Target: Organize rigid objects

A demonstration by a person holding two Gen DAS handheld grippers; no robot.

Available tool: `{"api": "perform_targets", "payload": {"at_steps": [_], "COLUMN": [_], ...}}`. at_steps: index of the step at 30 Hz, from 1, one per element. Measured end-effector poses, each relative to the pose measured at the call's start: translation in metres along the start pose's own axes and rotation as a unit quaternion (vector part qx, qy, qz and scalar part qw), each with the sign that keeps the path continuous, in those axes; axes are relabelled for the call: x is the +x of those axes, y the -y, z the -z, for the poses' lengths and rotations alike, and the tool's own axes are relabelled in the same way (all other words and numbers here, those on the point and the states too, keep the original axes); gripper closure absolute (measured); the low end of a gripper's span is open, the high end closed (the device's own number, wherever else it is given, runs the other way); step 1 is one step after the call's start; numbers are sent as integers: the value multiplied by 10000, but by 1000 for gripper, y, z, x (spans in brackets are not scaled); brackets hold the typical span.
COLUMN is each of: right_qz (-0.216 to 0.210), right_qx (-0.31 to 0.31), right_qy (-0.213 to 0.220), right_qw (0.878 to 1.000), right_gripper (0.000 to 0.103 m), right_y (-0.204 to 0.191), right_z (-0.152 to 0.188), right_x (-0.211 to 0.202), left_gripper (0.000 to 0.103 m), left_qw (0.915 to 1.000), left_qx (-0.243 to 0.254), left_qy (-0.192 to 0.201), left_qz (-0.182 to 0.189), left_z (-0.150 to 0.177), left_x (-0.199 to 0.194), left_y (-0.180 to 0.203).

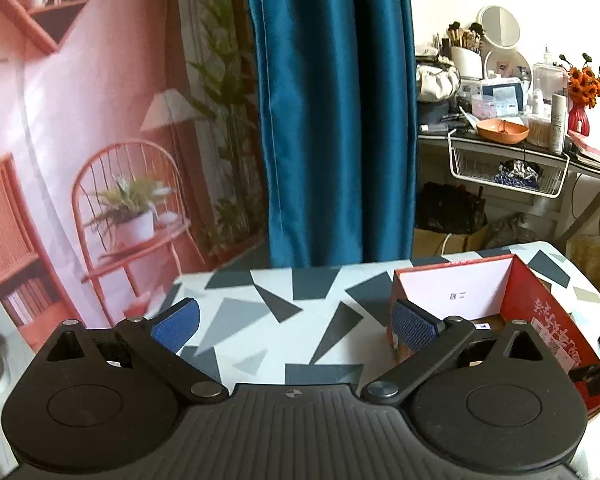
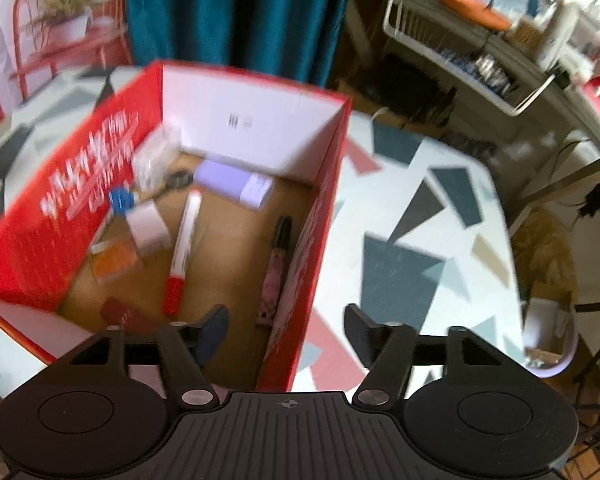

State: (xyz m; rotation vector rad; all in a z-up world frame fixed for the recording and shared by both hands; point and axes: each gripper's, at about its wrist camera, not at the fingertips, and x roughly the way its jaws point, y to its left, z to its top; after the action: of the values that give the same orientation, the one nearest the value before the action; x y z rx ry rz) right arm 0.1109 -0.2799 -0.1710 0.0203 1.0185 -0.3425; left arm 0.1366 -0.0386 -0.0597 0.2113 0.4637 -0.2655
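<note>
A red cardboard box (image 2: 80,208) stands open on the patterned table (image 2: 400,216). Inside it lie a white marker with a red cap (image 2: 184,248), a pink pen with a black cap (image 2: 276,268), a lilac box (image 2: 232,184), a small white box (image 2: 148,228), an orange clear case (image 2: 114,260) and a blue clip (image 2: 120,200). My right gripper (image 2: 286,334) hangs open above the box's right wall, holding nothing. In the left wrist view the same box (image 1: 540,312) sits at the right. My left gripper (image 1: 296,326) is open and holds nothing, its right pad (image 1: 414,326) in front of the box's corner.
The table (image 1: 260,320) ends at a blue curtain (image 1: 332,120) and a printed pink backdrop (image 1: 100,160). A cluttered dresser (image 1: 520,136) with a white wire basket (image 1: 508,172) stands to the right, bags on the floor beneath it.
</note>
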Motion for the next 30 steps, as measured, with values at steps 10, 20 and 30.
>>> {"api": "perform_targets", "payload": {"at_steps": [10,20,30], "right_qz": [101,2,18], "right_qx": [608,929,1158], "right_qy": [1270,2122,2751], "right_qw": [9900,9728,9544], "right_gripper": [0,0,0], "right_y": [17,11,7], "right_z": [-3,28,77], "right_x": [-100,-182,-241], "left_gripper": [0,0,0], "left_qw": [9977,9958,9926], "left_qx": [0,-164,-2], "left_qy": [560,822,1165], "left_qz": [-390,-375,-357], "left_z": [-11,-12,7], "left_x": [-47,-95,-147], "left_y": [11,19,30]}}
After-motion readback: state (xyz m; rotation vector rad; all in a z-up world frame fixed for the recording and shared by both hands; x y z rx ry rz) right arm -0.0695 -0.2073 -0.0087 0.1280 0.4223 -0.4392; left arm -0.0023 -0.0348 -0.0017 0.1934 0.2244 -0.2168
